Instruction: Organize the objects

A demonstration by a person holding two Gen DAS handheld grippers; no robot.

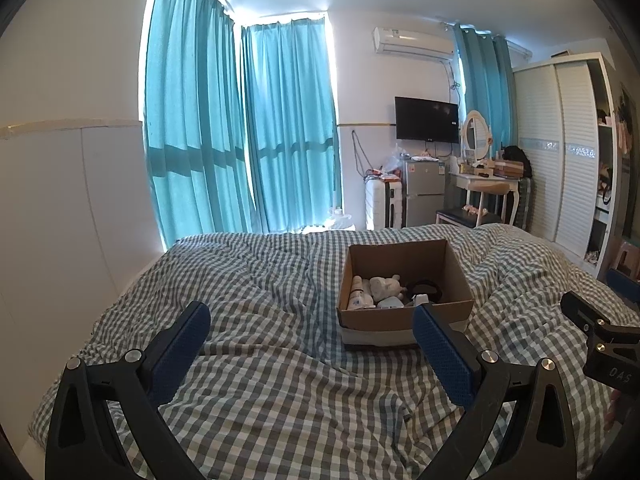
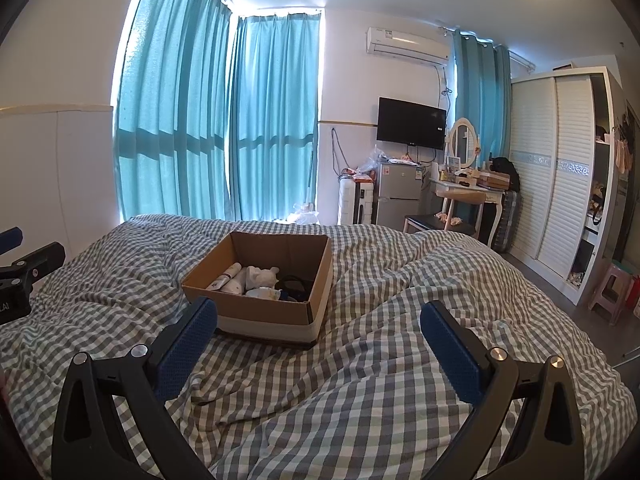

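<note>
An open cardboard box [image 1: 440,258] [image 2: 288,252] stands on the checked bedspread [image 1: 260,280] [image 2: 380,280]. Inside lie white bottles [image 1: 357,294] [image 2: 228,276], a white plush toy [image 1: 386,286] [image 2: 262,274] and a black coiled item [image 1: 426,286] [image 2: 294,282]. My left gripper [image 1: 310,316] hovers open above the bed, near and left of the box, with nothing between its fingers. My right gripper [image 2: 318,316] also stands open and empty, near and right of the box. Each gripper's body shows at the edge of the other's view.
Teal curtains [image 1: 240,128] cover the windows behind the bed. Beyond the bed's foot stand a suitcase [image 1: 382,202], a small fridge [image 1: 424,192], a dressing table with a mirror [image 1: 484,176] and a white wardrobe [image 1: 560,152]. A pink stool [image 2: 610,284] sits on the floor at right.
</note>
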